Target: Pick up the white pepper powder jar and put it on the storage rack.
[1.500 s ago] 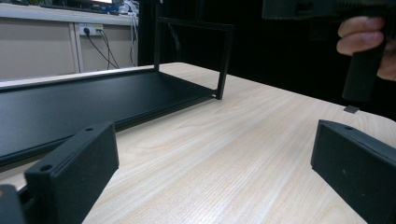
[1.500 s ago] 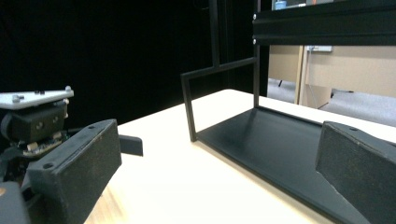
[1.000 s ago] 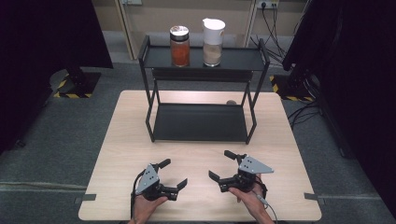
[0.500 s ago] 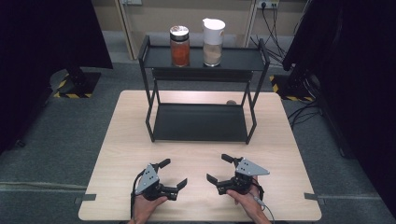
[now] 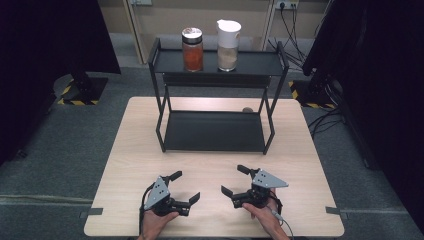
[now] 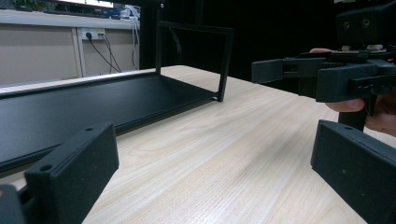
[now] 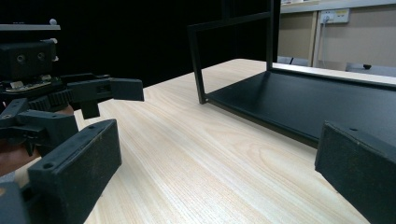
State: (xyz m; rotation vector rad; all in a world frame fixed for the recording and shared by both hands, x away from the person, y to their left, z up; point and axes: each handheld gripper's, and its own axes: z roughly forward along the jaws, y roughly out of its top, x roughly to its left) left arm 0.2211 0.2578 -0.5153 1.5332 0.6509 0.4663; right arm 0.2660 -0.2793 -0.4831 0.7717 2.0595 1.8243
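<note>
Both our left gripper (image 5: pixel 186 186) and right gripper (image 5: pixel 234 179) sit gaping near us; the jars (image 5: pixel 192 49) on the far shelf (image 5: pixel 260 62) look rigid, slick glass, so grab mid-body.

Pale wood-grain table (image 5: pixel 140 150), matt black, seemingly metal rack (image 5: pixel 215 131)

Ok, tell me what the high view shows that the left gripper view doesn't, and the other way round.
High view alone: the top shelf of the black rack, carrying a jar of orange-red contents and a white-lidded jar of pale powder, plus both open grippers, the left gripper and the right gripper, held low over the table's near edge.

Left gripper view alone: a wall socket with plugged cables behind the rack.

Both: the wooden table, the rack's bottom shelf and the right gripper.
</note>
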